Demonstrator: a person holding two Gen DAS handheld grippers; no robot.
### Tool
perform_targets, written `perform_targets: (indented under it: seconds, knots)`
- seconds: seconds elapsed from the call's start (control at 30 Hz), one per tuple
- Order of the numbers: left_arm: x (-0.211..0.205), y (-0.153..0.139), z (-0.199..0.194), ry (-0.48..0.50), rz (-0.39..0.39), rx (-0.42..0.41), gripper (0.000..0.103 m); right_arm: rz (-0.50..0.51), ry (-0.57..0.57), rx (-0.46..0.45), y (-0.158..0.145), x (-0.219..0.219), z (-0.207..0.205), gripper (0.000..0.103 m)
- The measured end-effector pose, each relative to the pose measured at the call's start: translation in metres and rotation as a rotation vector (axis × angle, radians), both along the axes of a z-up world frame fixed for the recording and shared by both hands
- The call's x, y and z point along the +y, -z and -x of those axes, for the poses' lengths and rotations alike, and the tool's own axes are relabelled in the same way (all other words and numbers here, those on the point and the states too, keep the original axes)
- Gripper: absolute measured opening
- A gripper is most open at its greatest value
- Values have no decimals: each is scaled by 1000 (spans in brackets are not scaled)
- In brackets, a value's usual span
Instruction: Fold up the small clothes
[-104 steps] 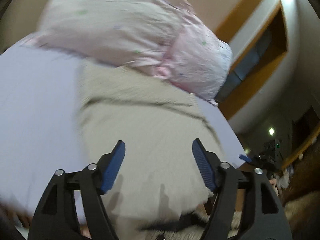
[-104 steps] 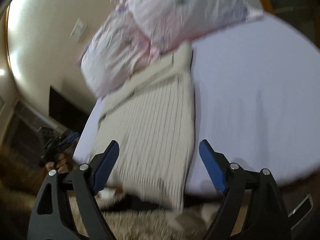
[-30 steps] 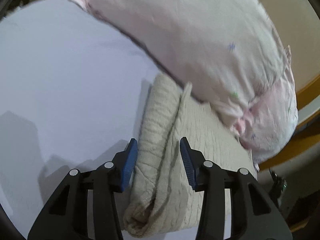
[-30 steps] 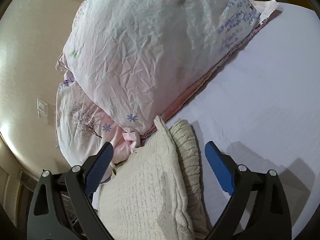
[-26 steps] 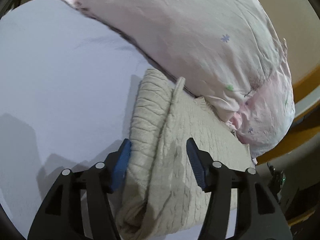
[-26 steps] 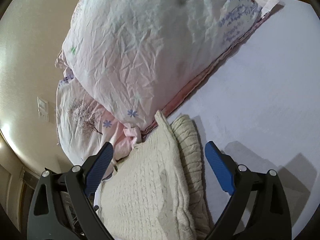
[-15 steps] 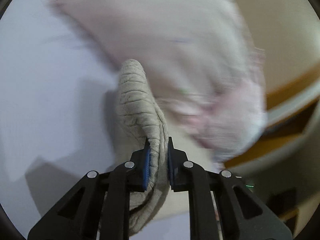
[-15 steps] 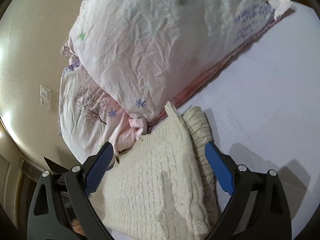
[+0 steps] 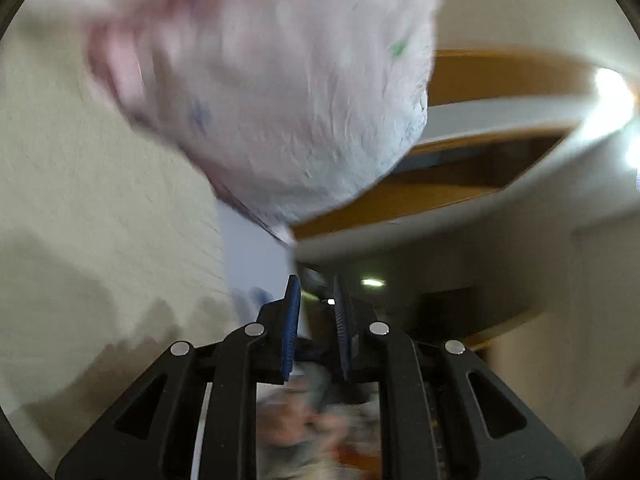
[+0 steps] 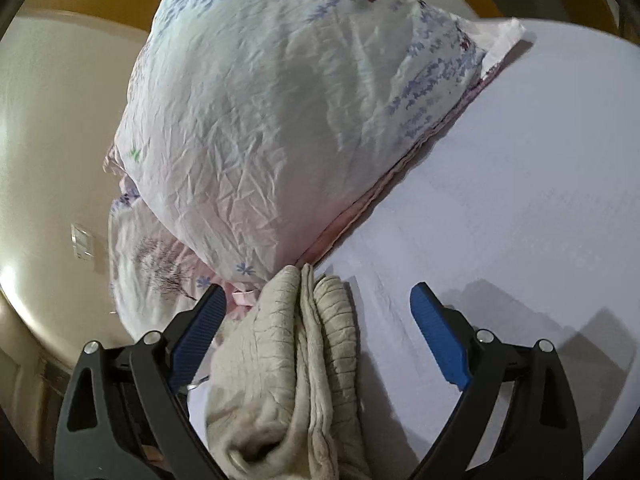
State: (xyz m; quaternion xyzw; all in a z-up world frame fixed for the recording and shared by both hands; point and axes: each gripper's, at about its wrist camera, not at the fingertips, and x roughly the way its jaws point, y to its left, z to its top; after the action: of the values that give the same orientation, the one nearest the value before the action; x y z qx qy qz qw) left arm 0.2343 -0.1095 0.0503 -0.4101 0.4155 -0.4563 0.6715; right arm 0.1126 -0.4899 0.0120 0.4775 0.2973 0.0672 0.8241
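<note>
Showing near parts first, then far, each line labels one item.

Right gripper (image 10: pixel 320 336): jaws spread wide, blue pads on black arms, nothing between them touching either pad; it hangs just above the bed and points toward the pillows.

Knit garment (image 10: pixel 296 364): cream, cable-knit, folded into a thick bundle of several layers; it lies on the sheet under the right gripper, between the two open fingers, with its far end touching the foot of the pillows. In the left wrist view the same cream knit (image 9: pixel 100 208) fills the left side, blurred, beside the tool and not between its pads.

Left gripper (image 9: pixel 316 332): pads drawn close with only a narrow gap between them; nothing shows in that gap, though the view is blurred by motion. It points past the edge of the bed toward the room.

Bed sheet (image 10: pixel 520 220): pale lilac, smooth, running off to the right of the garment; shadows of the gripper arms fall on it.

Upper pillow (image 10: pixel 288 120): white-pink, crumpled case with small blue and purple flower prints, lying on the sheet directly beyond the garment.

Lower pillow (image 10: pixel 152 256): pinkish, with a tree print, partly under the upper one, on its left.

Wall (image 10: pixel 48 128): cream, behind the pillows, bearing a light switch plate (image 10: pixel 82 242).

Wooden trim (image 9: pixel 480 76): orange-brown bands in the far room, blurred, with bright lamps (image 9: pixel 612 88) at the right.
</note>
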Motion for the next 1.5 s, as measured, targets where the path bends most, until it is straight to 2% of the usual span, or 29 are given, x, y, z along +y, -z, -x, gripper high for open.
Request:
perform_targets:
  seconds: [0.07, 0.1, 0.17, 0.23, 0.33, 0.4, 0.5, 0.53, 0.57, 0.63, 0.67, 0.7, 0.73, 0.8, 0.87, 0.9, 0.93, 1.0, 1.03, 1.07, 1.1, 1.17, 1.2, 1.23, 1.27, 1.37, 1.43, 1.47, 1.5]
  knots:
    - [35, -12, 9, -101, -185, -87, 32, -46, -50, 18, 3, -3, -3, 98]
    - [54, -14, 14, -158, -291, -116, 36, -55, -70, 26, 3, -1, -5, 99]
    - [75, -9, 19, -202, -380, -121, 45, -66, -127, 70, 4, 4, -13, 99]
    - [83, 1, 19, -214, -432, -79, 54, -51, -183, 118, 5, 15, -25, 99]
    - [83, 24, 15, -211, -490, -12, 56, 6, -258, 230, 11, 37, -42, 99]
    - [75, 31, 12, -215, -530, -6, 66, 32, -304, 270, 14, 50, -53, 100]
    - [62, 43, 9, -205, -599, -19, 70, 109, -338, 296, 9, 67, -63, 99]
    - [57, 44, 10, -205, -603, -25, 72, 125, -358, 293, 8, 72, -65, 96]
    - [54, 49, 12, -205, -600, -29, 73, 134, -377, 288, 9, 77, -65, 88]
    - [51, 51, 16, -220, -606, -69, 71, 177, -387, 289, 10, 87, -61, 55]
    - [49, 51, 16, -216, -617, -78, 63, 140, -404, 303, 16, 92, -59, 47]
    - [51, 50, 17, -211, -617, -84, 58, 117, -394, 291, 17, 93, -56, 40]
    - [56, 46, 19, -202, -606, -92, 46, 114, -388, 281, 15, 94, -56, 38]
    - [76, 31, 24, -172, -553, -125, 40, 64, -406, 236, 8, 100, -47, 34]
    - [95, 15, 35, -186, -554, -181, 40, 26, -461, 176, -3, 116, -43, 33]
    - [102, 7, 39, -212, -592, -227, 40, 30, -494, 157, -7, 129, -42, 34]
    - [107, 4, 41, -231, -635, -256, 43, 63, -525, 154, -8, 145, -43, 36]
    - [119, 7, 40, -275, -768, -266, 47, 203, -553, 192, -7, 167, -46, 45]
    - [123, 10, 41, -286, -801, -253, 48, 297, -522, 221, -8, 172, -45, 47]
    - [129, 12, 45, -299, -819, -251, 48, 315, -489, 213, -10, 172, -43, 49]
    - [134, 10, 52, -326, -830, -281, 49, 294, -454, 190, -14, 166, -38, 49]
    - [140, 5, 65, -351, -848, -329, 58, 211, -412, 136, -21, 152, -27, 49]
    - [141, 2, 70, -359, -845, -343, 59, 201, -412, 124, -24, 150, -25, 45]
    - [142, -1, 75, -362, -829, -355, 60, 195, -432, 117, -26, 152, -25, 42]
    - [143, -3, 77, -361, -816, -360, 60, 188, -444, 129, -25, 154, -26, 34]
    - [146, -6, 84, -362, -802, -362, 60, 167, -441, 141, -28, 157, -19, 32]
    - [149, -8, 90, -363, -794, -370, 60, 111, -458, 104, -37, 156, -1, 48]
    - [150, -9, 93, -364, -793, -374, 61, 70, -479, 97, -41, 155, 8, 66]
    - [152, -10, 94, -365, -793, -378, 61, 48, -487, 93, -45, 152, 15, 73]
